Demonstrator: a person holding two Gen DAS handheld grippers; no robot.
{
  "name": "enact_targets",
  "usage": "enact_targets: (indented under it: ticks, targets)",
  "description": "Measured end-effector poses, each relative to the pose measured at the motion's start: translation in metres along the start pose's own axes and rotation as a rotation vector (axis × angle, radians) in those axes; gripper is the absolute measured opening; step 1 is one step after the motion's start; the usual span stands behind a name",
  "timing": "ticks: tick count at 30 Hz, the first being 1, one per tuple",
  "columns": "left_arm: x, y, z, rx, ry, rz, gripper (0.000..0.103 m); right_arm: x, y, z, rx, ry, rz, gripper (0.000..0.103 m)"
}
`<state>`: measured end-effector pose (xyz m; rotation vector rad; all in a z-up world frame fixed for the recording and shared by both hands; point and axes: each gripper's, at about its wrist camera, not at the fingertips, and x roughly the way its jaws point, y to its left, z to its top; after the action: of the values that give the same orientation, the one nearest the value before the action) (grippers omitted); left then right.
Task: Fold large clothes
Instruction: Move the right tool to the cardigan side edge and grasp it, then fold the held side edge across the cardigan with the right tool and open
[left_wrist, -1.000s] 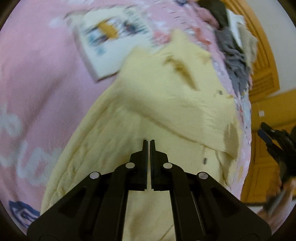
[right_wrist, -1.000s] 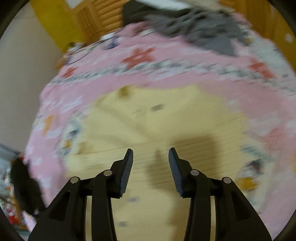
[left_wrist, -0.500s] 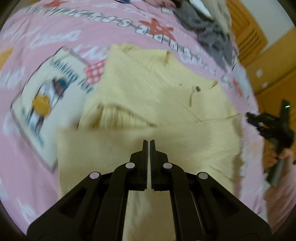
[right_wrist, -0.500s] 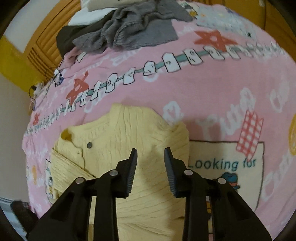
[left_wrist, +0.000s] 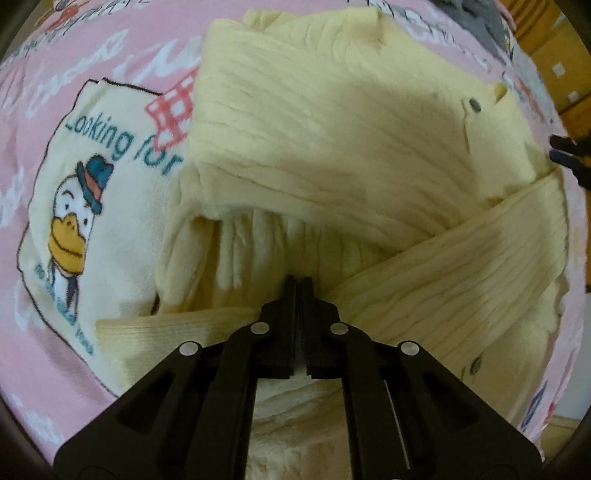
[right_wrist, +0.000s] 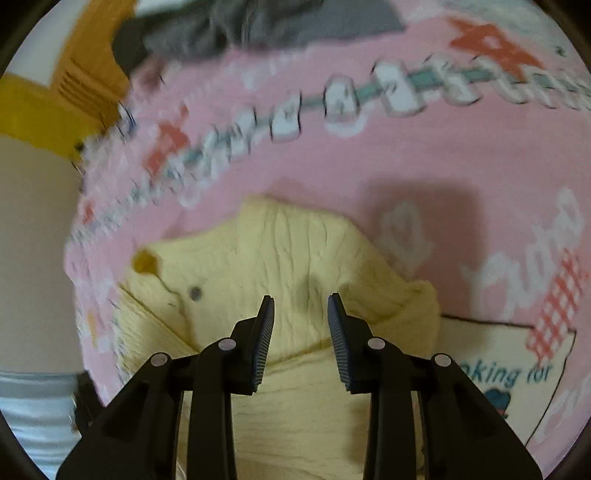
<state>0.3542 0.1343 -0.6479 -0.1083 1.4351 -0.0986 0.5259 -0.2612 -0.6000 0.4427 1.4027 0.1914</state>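
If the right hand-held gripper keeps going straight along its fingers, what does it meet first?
Most likely the yellow knit cardigan: the right hand-held gripper points down at it with jaws open and nothing between them. Depth is hard to judge.

We're in a home bedroom, prob. a kid's: a bed w/ a pink cartoon blanket (right_wrist: 424, 155) showing a duck in a hat (left_wrist: 74, 221), a pile of grey clothes (right_wrist: 258, 26) at its far end, and orange-yellow wooden furniture (right_wrist: 85, 74) by a plain wall.
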Motion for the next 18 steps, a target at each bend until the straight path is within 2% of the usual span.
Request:
enact_targets:
  ticks: [1, 2, 3, 4, 6, 14, 16, 18]
  targets:
    - [0.000, -0.001, -0.001, 0.006, 0.005, 0.013, 0.005, 0.014, -0.001, 0.004, 0.003, 0.051, -0.042, 0.029]
    - [0.000, -0.003, -0.001, 0.017, 0.010, 0.028, 0.005, 0.028, -0.001, 0.005, -0.010, 0.096, -0.101, 0.019]
    - [0.000, -0.004, -0.002, 0.025, 0.013, 0.038, 0.005, 0.033, 0.000, 0.006, -0.028, 0.100, -0.150, 0.014]
    - [0.001, -0.005, -0.002, 0.029, 0.017, 0.044, 0.005, 0.039, 0.001, 0.006, -0.069, 0.092, -0.243, 0.005]
    - [0.001, -0.005, -0.004, 0.034, 0.024, 0.054, 0.005, 0.044, 0.000, 0.007, -0.098, 0.064, -0.324, 0.005]
    - [0.009, -0.019, -0.005, 0.046, 0.018, 0.113, 0.005, 0.061, 0.009, 0.006, -0.118, -0.035, -0.462, 0.005]
    - [0.012, -0.024, -0.004, 0.055, 0.014, 0.120, 0.005, 0.060, 0.014, 0.000, -0.149, -0.051, -0.476, 0.005]
    - [0.012, -0.025, -0.004, 0.058, 0.007, 0.116, 0.005, 0.048, 0.017, -0.011, -0.160, -0.097, -0.437, 0.006]
